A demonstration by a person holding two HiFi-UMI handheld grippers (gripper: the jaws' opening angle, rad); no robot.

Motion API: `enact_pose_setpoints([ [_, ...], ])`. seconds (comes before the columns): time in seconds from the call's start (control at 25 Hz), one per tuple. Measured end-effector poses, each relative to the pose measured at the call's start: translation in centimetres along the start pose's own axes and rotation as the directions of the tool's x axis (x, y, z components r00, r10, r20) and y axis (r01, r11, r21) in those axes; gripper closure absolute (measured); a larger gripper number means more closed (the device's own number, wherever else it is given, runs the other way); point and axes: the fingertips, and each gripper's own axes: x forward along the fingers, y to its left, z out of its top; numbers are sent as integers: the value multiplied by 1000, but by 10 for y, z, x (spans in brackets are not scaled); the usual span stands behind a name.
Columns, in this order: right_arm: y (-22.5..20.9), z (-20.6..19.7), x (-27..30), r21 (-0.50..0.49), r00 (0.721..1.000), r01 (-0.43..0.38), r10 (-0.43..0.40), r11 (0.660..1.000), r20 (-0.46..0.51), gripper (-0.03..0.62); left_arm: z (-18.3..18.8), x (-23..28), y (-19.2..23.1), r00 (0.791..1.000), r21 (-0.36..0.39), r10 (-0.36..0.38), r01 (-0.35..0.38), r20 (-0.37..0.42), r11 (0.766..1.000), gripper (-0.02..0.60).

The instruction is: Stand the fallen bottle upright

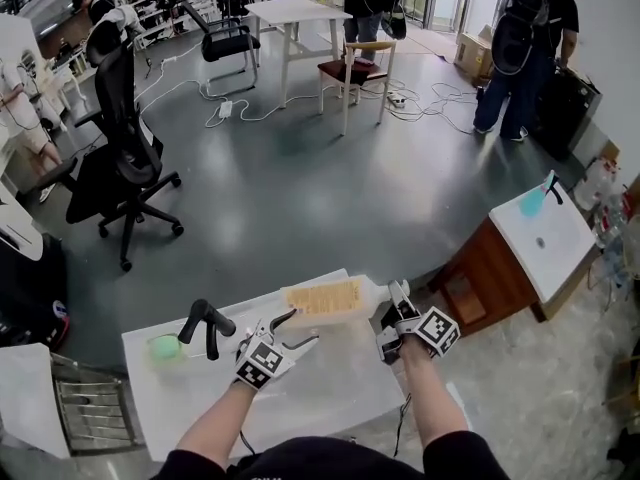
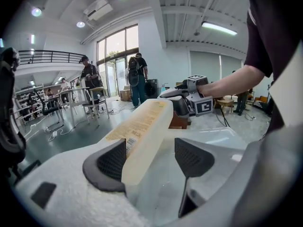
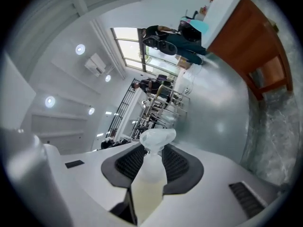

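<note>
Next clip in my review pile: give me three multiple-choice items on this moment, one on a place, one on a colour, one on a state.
1. Where do the right tongs meet the bottle?
A. at its neck
B. at its base
C. at the middle of its label

2. What colour is the bottle's label?
A. blue
B. yellowish
C. red

3. How does the bottle lie?
A. upright on the table
B. on its side
C. upside down on the floor

Answers:
1 A: in the right gripper view the thin neck sits between them.
2 B: the head view and the left gripper view both show a yellowish label.
3 B: in the head view it stretches sideways over the white table, from the left tongs to the right tongs.
</note>
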Motion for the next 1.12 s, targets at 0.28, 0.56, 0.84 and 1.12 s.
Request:
enact_pose_setpoints([
  [0.28, 94, -3, 22, -249, 987, -153, 136, 956, -86, 481, -1, -18, 4, 998, -64, 39, -36, 45, 997, 261],
  [0.56, 172, -34, 42, -457, 953, -294, 220, 840, -209, 487, -11, -34, 12, 993, -154, 87, -75, 77, 985, 261],
  [0.84, 243, -91, 63, -581, 881, -468, 298, 666, -368, 494, -28, -50, 22, 985, -241, 148, -121, 94, 963, 262],
  [1.12, 284, -147, 73, -610, 778, -627, 343, 486, -527, 494, -39, -55, 16, 979, -315, 176, -136, 102, 939, 285],
])
